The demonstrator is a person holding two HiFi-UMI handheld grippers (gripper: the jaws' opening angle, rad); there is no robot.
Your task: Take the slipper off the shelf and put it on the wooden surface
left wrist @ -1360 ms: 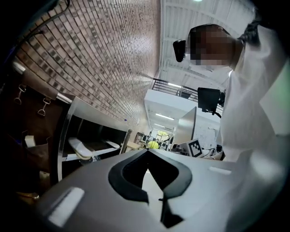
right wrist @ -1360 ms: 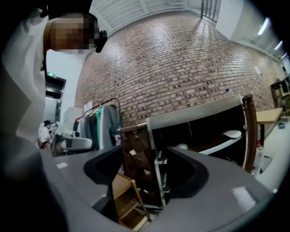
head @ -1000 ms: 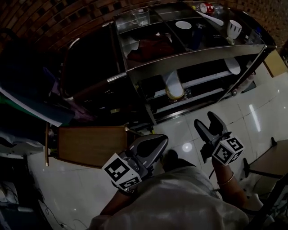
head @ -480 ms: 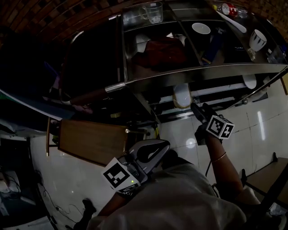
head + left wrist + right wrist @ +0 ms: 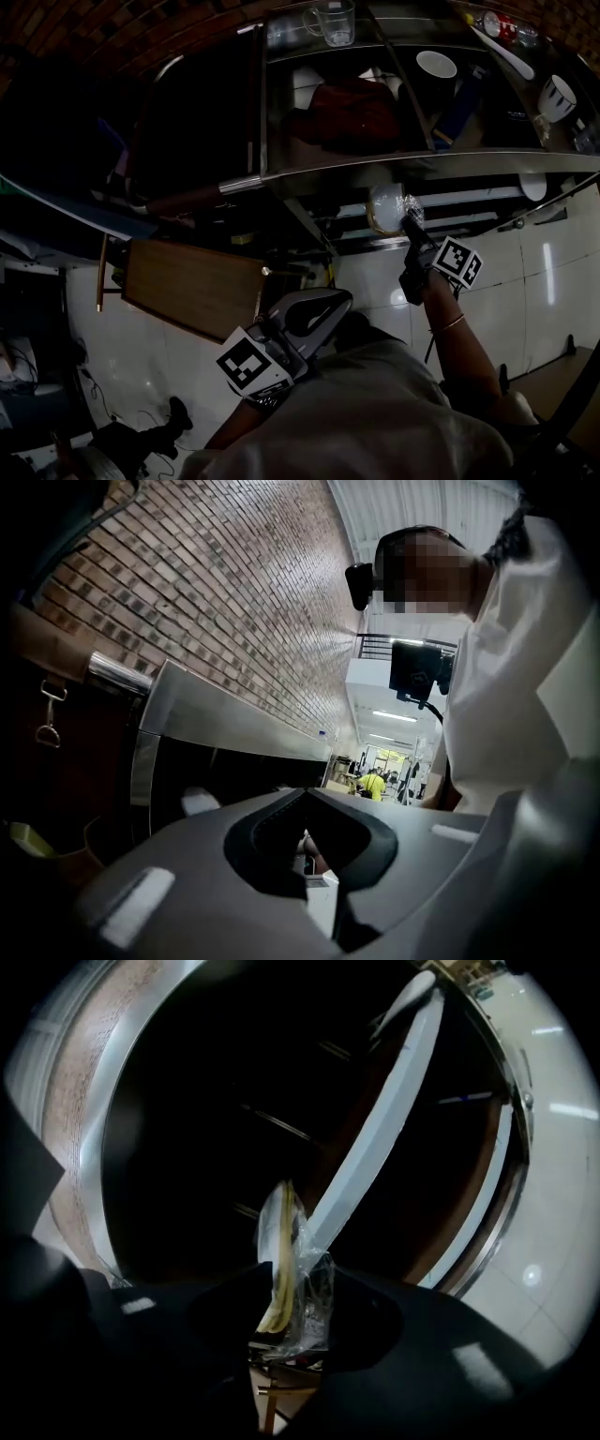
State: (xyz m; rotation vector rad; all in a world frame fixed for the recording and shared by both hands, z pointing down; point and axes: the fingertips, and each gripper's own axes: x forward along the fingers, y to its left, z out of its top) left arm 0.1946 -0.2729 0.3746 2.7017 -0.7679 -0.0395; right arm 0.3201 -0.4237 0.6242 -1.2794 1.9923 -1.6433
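A pale slipper wrapped in clear plastic lies on the lower level of the metal shelf. My right gripper reaches up to its near end. In the right gripper view the slipper stands edge-on between the jaws of the right gripper, which are closing, and both pads touch the plastic. The left gripper hangs low by my body, shut and empty, as the left gripper view also shows. The wooden surface is lower left of the shelf.
The upper shelf holds a glass jug, a white bowl, a mug and a dark red bag. Another white slipper lies further right on the lower level. White tiled floor is to the right.
My right gripper has risen from beside my body to the lower shelf, and its jaws have narrowed around the slipper's end. The left gripper has stayed in place.
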